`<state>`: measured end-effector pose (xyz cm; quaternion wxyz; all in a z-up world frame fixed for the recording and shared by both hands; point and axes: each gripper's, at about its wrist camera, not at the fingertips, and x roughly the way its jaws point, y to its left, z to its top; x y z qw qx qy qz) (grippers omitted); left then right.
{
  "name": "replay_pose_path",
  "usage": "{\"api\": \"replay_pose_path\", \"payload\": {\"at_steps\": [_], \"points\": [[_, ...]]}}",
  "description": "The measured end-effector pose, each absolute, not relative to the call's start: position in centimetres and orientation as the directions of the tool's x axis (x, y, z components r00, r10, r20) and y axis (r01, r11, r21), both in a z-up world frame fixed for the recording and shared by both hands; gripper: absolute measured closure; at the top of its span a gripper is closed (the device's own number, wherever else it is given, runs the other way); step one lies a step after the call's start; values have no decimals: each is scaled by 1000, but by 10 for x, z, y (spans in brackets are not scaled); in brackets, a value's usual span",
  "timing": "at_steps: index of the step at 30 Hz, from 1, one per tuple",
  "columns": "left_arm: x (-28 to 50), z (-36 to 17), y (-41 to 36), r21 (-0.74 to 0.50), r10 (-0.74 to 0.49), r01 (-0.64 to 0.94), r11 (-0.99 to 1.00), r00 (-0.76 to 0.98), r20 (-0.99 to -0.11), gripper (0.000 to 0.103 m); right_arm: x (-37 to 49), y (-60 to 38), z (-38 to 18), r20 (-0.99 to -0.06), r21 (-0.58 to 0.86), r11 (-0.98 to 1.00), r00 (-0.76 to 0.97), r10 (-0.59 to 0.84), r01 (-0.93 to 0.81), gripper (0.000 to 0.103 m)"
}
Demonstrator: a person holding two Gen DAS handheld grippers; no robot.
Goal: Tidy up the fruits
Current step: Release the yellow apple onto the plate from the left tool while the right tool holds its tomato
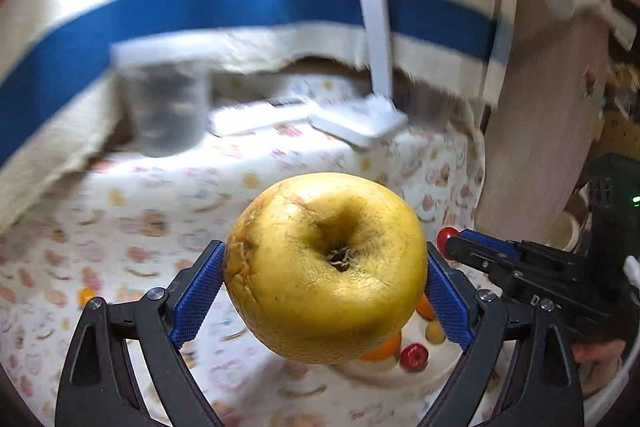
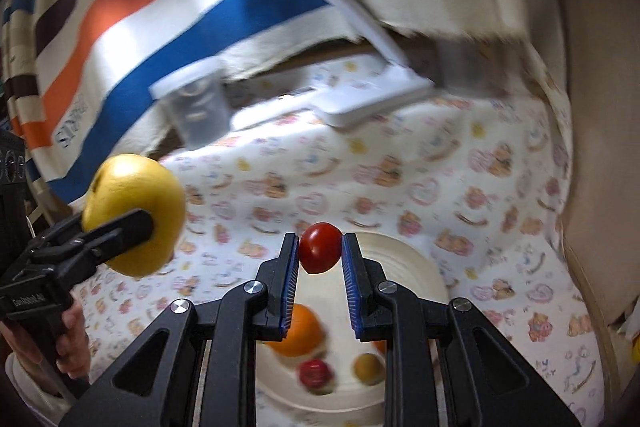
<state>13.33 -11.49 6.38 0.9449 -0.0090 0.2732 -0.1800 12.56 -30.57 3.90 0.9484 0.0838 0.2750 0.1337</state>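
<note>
My left gripper (image 1: 326, 267) is shut on a large yellow apple (image 1: 326, 267) and holds it above the table; the apple also shows at the left of the right wrist view (image 2: 136, 213). My right gripper (image 2: 320, 247) is shut on a small red tomato (image 2: 320, 247), held above a white plate (image 2: 420, 279). The tomato also shows in the left wrist view (image 1: 446, 239) at the right gripper's tip. On the plate lie an orange (image 2: 300, 333), a small red fruit (image 2: 316, 373) and a small yellow-orange fruit (image 2: 368, 367). The plate (image 1: 384, 375) sits below the apple in the left wrist view.
The table has a patterned white cloth (image 2: 460, 187). A clear plastic container (image 2: 196, 107) and a white desk lamp base (image 2: 372, 99) stand at the back, before a striped cloth (image 2: 240, 11). A small orange fruit (image 1: 86, 295) lies on the cloth at left.
</note>
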Motion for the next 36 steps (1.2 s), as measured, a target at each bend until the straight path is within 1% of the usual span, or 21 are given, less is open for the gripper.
{"api": "replay_pose_path", "payload": {"at_steps": [4, 8, 12, 15, 18, 20, 24, 26, 32, 36], "points": [[160, 40, -143, -90, -335, 348, 933, 749, -572, 11, 137, -319, 28, -518, 218, 960, 813, 264, -173, 80], [178, 18, -159, -61, -297, 331, 942, 732, -613, 11, 148, -330, 18, -543, 250, 954, 791, 282, -168, 80], [191, 6, -167, -14, -263, 330, 944, 728, -632, 11, 155, -335, 9, -570, 278, 947, 766, 297, -160, 80], [195, 2, -165, -20, -271, 338, 941, 717, -643, 11, 158, -337, 7, -575, 254, 956, 772, 270, -145, 80], [197, -3, -167, -5, -261, 342, 940, 707, -657, 11, 162, -341, 2, -585, 266, 954, 764, 272, -136, 80], [199, -5, -169, 5, -251, 338, 941, 709, -659, 11, 164, -342, -1, -594, 256, 958, 761, 261, -128, 80], [202, -6, -168, -20, -275, 347, 938, 707, -652, 11, 167, -342, -5, -606, 256, 958, 752, 261, -126, 80], [202, -7, -168, -8, -271, 352, 936, 705, -655, 11, 168, -341, -6, -609, 251, 960, 750, 258, -127, 80], [201, -13, -175, 75, -243, 375, 924, 727, -642, 10, 171, -340, -9, -620, 244, 962, 742, 255, -126, 80], [197, -18, -185, 166, -206, 389, 906, 749, -629, 10, 175, -338, -14, -632, 242, 962, 732, 254, -125, 80]]}}
